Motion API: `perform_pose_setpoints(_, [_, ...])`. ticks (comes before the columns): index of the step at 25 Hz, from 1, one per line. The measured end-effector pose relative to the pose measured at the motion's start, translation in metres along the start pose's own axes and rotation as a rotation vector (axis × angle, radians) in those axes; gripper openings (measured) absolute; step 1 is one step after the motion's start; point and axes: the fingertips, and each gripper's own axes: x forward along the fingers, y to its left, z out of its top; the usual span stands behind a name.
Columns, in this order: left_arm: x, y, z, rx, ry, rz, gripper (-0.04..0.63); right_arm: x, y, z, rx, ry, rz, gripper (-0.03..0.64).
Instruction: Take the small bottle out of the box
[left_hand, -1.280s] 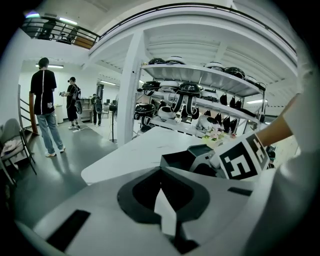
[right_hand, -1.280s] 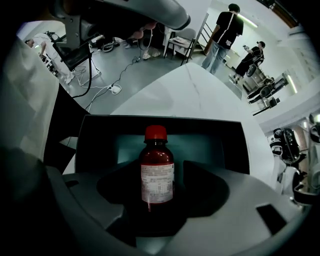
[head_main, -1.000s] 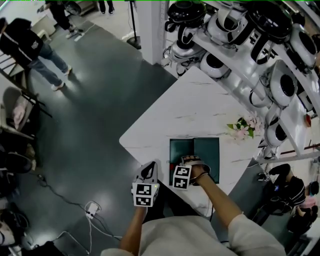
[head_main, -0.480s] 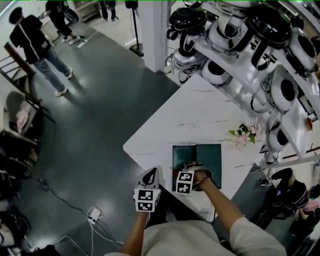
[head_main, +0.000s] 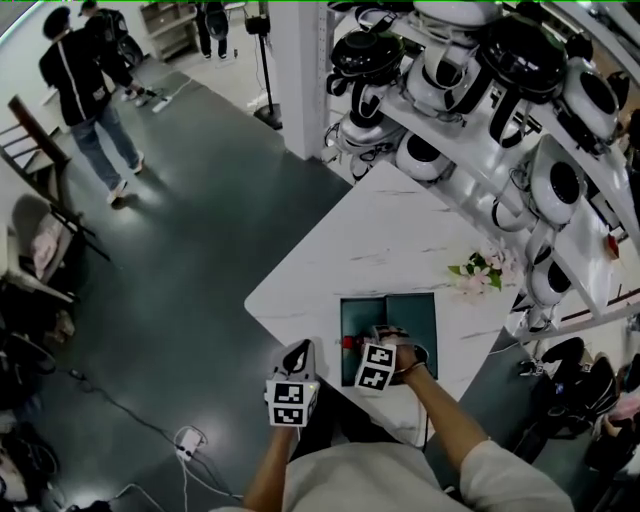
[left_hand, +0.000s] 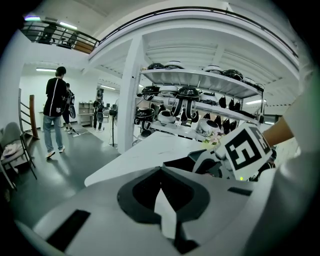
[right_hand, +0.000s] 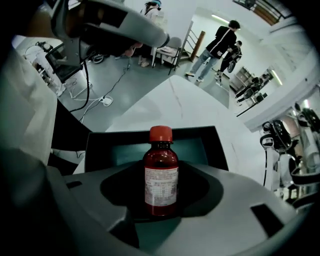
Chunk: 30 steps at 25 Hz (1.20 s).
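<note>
A small brown bottle with a red cap and a white label stands upright between the jaws of my right gripper, which is shut on it. In the head view its red cap shows at the tip of the right gripper, over the left half of the open dark green box. The box's dark rim lies behind and below the bottle. My left gripper is off the table's near edge, left of the box. Its jaws are shut with nothing in them.
The box sits near the front of a white marble table, with a bunch of flowers to its right. A shelf of white and black robot heads runs behind. People stand far left, beside a chair. Cables lie on the floor.
The right gripper stays over the box's left half, and the bottle's red cap now shows at its tip. The left gripper has barely moved. The person at the far left has walked on.
</note>
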Motion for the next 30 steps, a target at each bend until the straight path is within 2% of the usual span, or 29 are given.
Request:
perform_pose_setpoints(5, [0.0, -0.008, 0.003, 0.007, -0.01, -0.01, 0.018, -0.015, -0.012, 0.001, 0.171, -0.11, -0.043, 0.235])
perform_pose_setpoints(12, [0.0, -0.008, 0.009, 0.004, -0.016, -0.008, 0.018, -0.041, -0.031, -0.001, 0.607, -0.374, -0.065, 0.235])
perform_pose_setpoints(20, [-0.003, -0.015, 0.022, 0.002, -0.03, -0.014, 0.018, -0.075, -0.05, -0.019, 0.938, -0.605, -0.102, 0.235])
perform_pose_setpoints(24, [-0.007, -0.018, 0.026, -0.012, -0.038, -0.011, 0.018, -0.092, -0.056, -0.028, 0.99, -0.666, -0.158, 0.235])
perform_pose_setpoints(30, [-0.013, -0.022, 0.046, 0.009, -0.074, -0.005, 0.018, -0.13, -0.065, -0.027, 0.943, -0.722, -0.253, 0.235])
